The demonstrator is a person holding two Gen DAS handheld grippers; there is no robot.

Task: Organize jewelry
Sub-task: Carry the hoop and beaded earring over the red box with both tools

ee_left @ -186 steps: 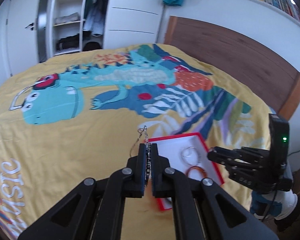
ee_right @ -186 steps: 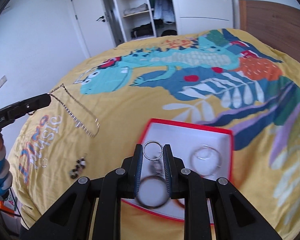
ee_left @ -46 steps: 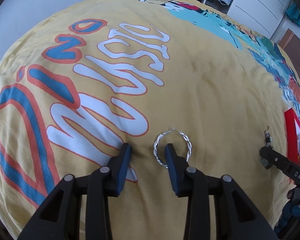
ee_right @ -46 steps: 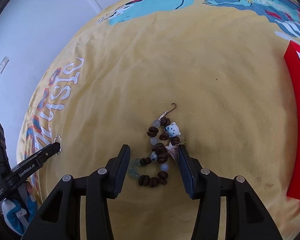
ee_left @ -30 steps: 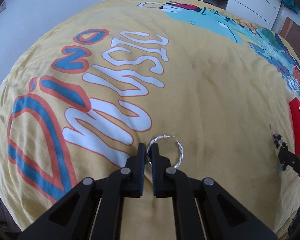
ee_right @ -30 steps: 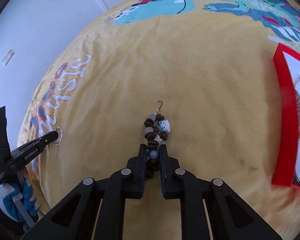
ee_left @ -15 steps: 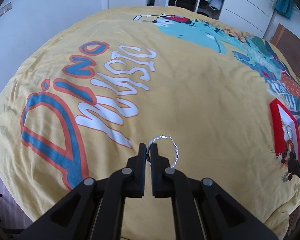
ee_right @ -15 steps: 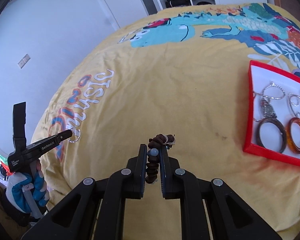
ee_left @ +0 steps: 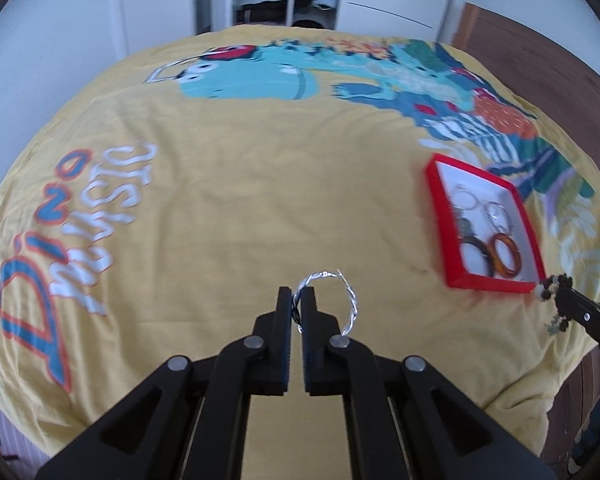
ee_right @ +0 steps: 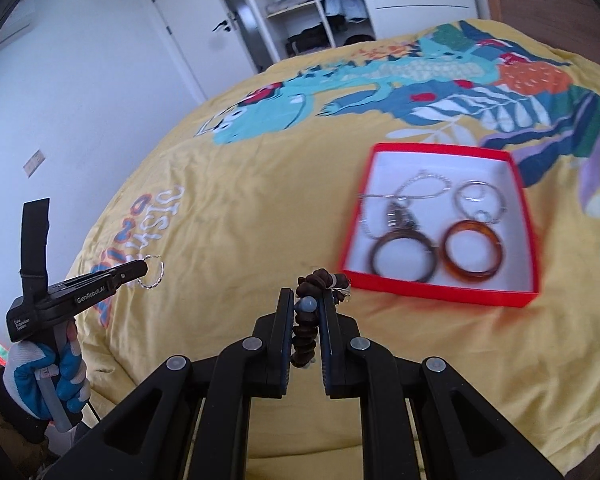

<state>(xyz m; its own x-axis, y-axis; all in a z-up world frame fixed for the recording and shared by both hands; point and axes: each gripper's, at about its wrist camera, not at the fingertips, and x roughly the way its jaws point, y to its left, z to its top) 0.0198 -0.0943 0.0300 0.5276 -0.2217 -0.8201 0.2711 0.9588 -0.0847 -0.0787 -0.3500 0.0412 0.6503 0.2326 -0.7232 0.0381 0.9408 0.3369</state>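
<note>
**Two light pieces in the air, box waiting near the bed's right side**

The left gripper (ee_left: 297,300) is pinched nearly flat on the rim of a twisted silver hoop (ee_left: 350,300), which sticks out to the right of the fingertips, clear of the bed (ee_left: 228,208). The right gripper (ee_right: 305,300) is closed narrowly around a beaded bracelet (ee_right: 304,334): dark brown beads and one pale blue bead sit between the jaws, and a loose clump bunches over the tips towards the box (ee_right: 444,294).

The box is red-walled with a white floor and lies on the yellow cover towards the bed's right edge, short of the wooden headboard. It already holds two amber-brown bangles (ee_right: 473,251), thin silver rings and a chain with a pendant.

The hoop looks very light and stiff, made of thin wire, so it likely bends if squeezed hard or pressed against the box wall. Held at one point on its rim, it can swivel in the pads; a grip across the wire, as here, seems about right.

The bracelet is soft and limp. It should hang and swing, and the round beads may roll out from between flat pads. Gripping across the strand between beads would probably hold better. Its free end could catch the box's near wall, or tangle with the chain inside, so lowering it over a bare corner of the floor looks safest.
</note>
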